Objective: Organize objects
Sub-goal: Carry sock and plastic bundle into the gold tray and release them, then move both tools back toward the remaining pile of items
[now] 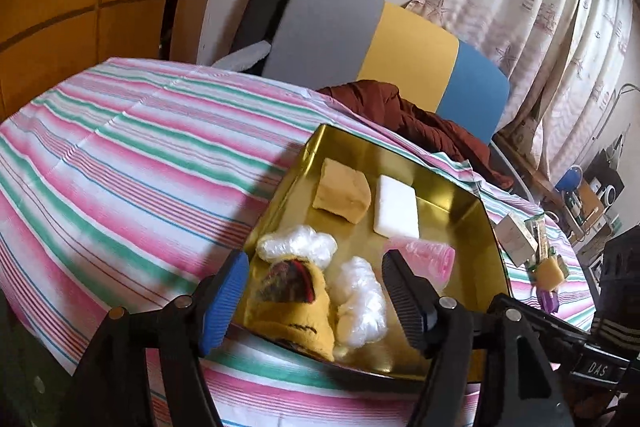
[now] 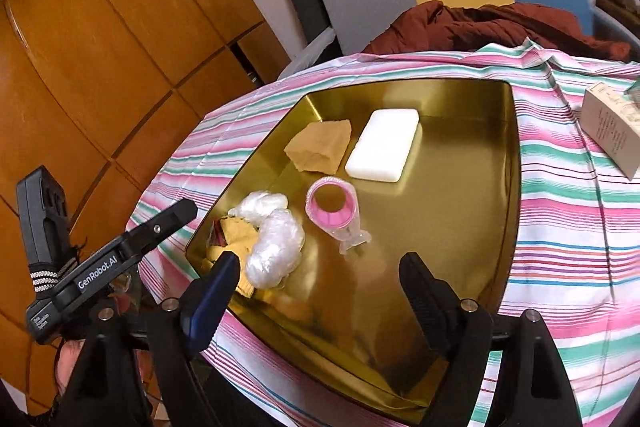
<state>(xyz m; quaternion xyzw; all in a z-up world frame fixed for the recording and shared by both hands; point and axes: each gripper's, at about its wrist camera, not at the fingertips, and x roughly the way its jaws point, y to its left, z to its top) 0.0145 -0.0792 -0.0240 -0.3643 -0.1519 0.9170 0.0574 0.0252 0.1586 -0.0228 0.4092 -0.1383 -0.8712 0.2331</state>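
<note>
Hovering with both jaws spread and empty, left gripper (image 1: 312, 301) and right gripper (image 2: 320, 291) should next collect the box (image 2: 612, 131) at right for the gold tray (image 2: 460, 187).

The gold tray (image 2: 472, 155) has a bare stretch along its right half and near corner, free for a gripper to come down. Its left side is crowded: 2 clear plastic bundles (image 2: 276, 247) and a yellow cloth (image 2: 240, 235) touch each other, the pink roll (image 2: 332, 205) lies just beside them, and the tan block (image 2: 320, 147) and white bar (image 2: 382, 145) sit side by side farther back. The striped tablecloth (image 1: 120, 167) left of the tray lies bare. A carton (image 2: 612, 127) stands to the right.
</note>
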